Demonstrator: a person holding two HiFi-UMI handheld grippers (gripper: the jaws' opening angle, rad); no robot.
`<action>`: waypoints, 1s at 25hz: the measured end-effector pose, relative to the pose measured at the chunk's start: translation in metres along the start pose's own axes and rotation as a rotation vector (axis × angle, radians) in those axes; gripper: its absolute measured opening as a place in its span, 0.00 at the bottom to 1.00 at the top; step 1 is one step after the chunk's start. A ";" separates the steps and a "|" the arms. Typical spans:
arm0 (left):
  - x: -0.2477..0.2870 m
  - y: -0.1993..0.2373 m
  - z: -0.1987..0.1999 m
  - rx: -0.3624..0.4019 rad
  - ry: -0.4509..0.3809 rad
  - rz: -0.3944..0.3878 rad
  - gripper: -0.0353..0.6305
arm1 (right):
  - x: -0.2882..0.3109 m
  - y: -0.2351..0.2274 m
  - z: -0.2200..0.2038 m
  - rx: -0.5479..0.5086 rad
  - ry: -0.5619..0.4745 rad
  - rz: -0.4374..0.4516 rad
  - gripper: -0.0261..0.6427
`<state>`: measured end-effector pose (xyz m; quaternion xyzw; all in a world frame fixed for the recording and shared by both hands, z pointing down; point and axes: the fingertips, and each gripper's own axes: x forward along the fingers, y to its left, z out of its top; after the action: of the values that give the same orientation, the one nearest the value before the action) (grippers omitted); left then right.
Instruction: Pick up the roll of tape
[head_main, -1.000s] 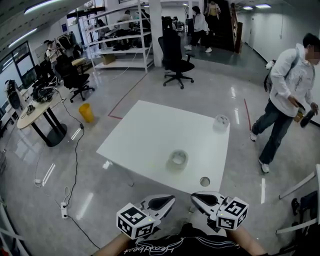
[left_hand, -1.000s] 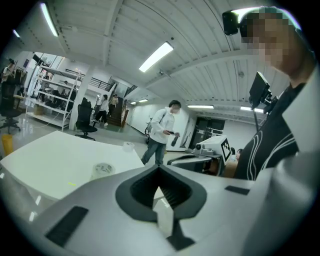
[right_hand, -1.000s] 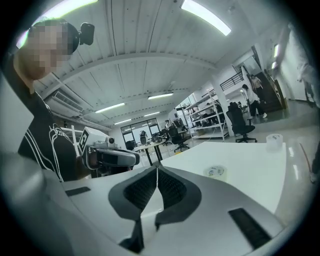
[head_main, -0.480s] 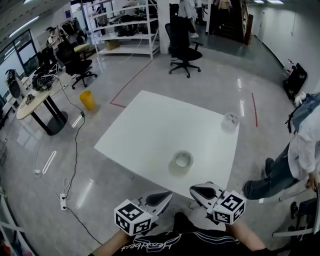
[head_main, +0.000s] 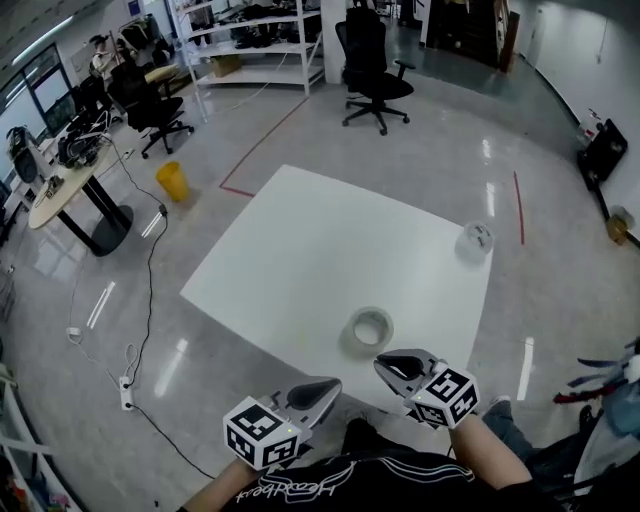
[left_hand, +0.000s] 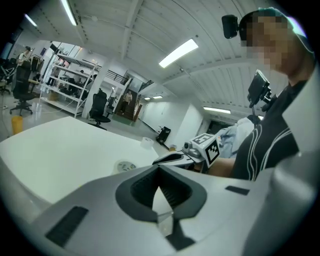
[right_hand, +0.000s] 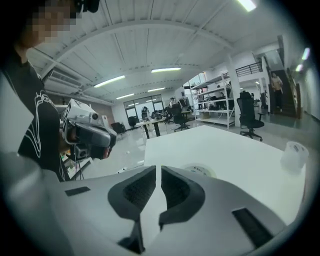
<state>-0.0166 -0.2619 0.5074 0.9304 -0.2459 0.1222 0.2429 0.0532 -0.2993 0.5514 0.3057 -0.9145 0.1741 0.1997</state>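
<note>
The roll of tape (head_main: 370, 328) lies flat on the white bench (head_main: 300, 250) close to its near edge, just ahead of my right gripper (head_main: 385, 362). That gripper's jaws are almost together and beginning to part, with nothing between them. My left gripper (head_main: 325, 385) hangs short of the edge, its jaws together and empty.

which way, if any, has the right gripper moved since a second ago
Yes: the right gripper has moved forward toward the clear roll of tape on the white table, shrinking the gap.
</note>
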 end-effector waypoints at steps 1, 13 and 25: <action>0.000 0.005 0.000 -0.009 -0.002 0.009 0.06 | 0.006 -0.004 -0.001 -0.028 0.022 0.001 0.06; -0.002 0.034 -0.006 -0.082 -0.006 0.070 0.06 | 0.069 -0.032 -0.041 -0.328 0.316 -0.021 0.22; -0.014 0.036 -0.011 -0.120 -0.023 0.084 0.06 | 0.088 -0.050 -0.067 -0.419 0.510 -0.091 0.22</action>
<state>-0.0484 -0.2774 0.5260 0.9043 -0.2944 0.1067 0.2901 0.0371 -0.3504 0.6608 0.2449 -0.8364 0.0442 0.4883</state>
